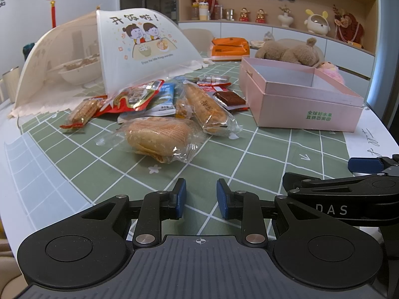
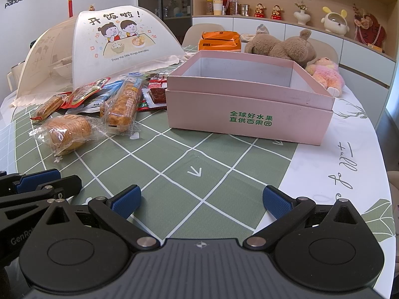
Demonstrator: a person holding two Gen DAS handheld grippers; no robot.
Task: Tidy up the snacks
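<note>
A heap of wrapped snacks lies on the green checked tablecloth: a round bun (image 1: pixel 157 134) (image 2: pixel 67 129) in clear wrap at the front, a long baked bar (image 1: pixel 207 102) (image 2: pixel 124 102), red and blue packets (image 1: pixel 139 99) and a dark slab (image 1: pixel 230 98). Right of the heap stands an open pink box (image 1: pixel 306 114) (image 2: pixel 212 114), its inside bare. My left gripper (image 1: pixel 201 196) hovers before the bun, jaws a narrow gap apart and holding nothing. My right gripper (image 2: pixel 202 199) stands wide open over the cloth in front of the box.
A mesh food cover (image 1: pixel 139 42) over dishes rises behind the snacks. A brown plush bear (image 1: pixel 289 52), an orange tissue pack (image 1: pixel 229 47) and a pink plush toy (image 2: pixel 324 74) lie behind the box. The table's rounded edge (image 2: pixel 379 149) curves at right.
</note>
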